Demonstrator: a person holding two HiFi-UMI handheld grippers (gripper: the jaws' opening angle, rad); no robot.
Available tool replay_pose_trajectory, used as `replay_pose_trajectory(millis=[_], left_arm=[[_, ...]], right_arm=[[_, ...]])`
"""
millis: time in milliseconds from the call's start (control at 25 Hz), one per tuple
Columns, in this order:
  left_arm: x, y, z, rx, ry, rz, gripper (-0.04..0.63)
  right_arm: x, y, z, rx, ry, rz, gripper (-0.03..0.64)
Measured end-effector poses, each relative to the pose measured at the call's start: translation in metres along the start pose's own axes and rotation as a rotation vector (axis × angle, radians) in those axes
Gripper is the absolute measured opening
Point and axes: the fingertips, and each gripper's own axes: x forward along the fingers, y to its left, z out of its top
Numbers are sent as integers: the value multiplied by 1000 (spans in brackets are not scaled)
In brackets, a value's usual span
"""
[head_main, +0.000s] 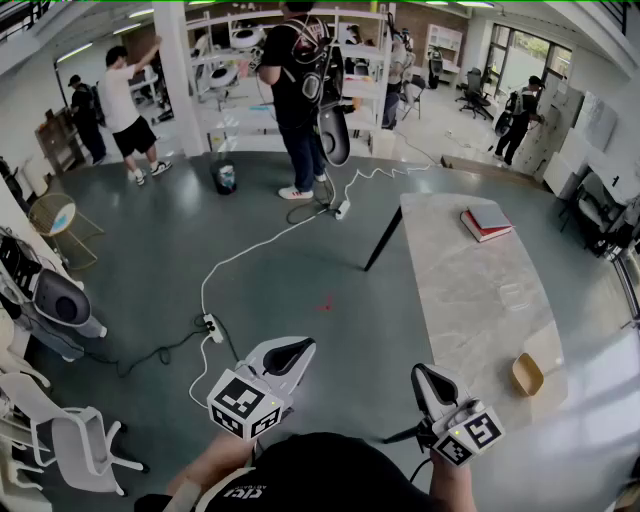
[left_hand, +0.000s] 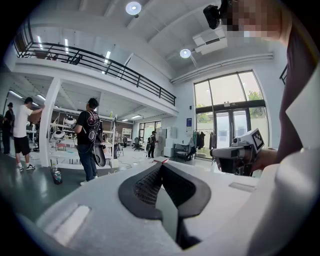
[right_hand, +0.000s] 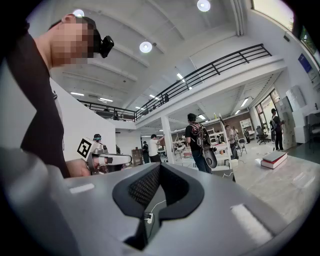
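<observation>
Left gripper (head_main: 298, 350) and right gripper (head_main: 421, 376): both jaws together, empty, held above floor (head_main: 290, 270) beside marble table (head_main: 470, 300).

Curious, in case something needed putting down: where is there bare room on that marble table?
The long middle of the marble table, between the books at its far end and the wooden bowl near its close end, is bare. It is occupied only at those two ends.
</observation>
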Motion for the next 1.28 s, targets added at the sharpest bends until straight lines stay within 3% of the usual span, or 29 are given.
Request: replay_pose_trajectory(millis=[520,840,1280], left_arm=[[1,-3,1,-5,1,-18,-7],[-5,2,-5,-9,6,-50,-6],[-53,35,-20,2,13,-23,-6]], right_arm=[[-3,4,0,7,1,-11,0],[5,25,-9,15,9,30,2],[50,62,-36,61,52,61,2]])
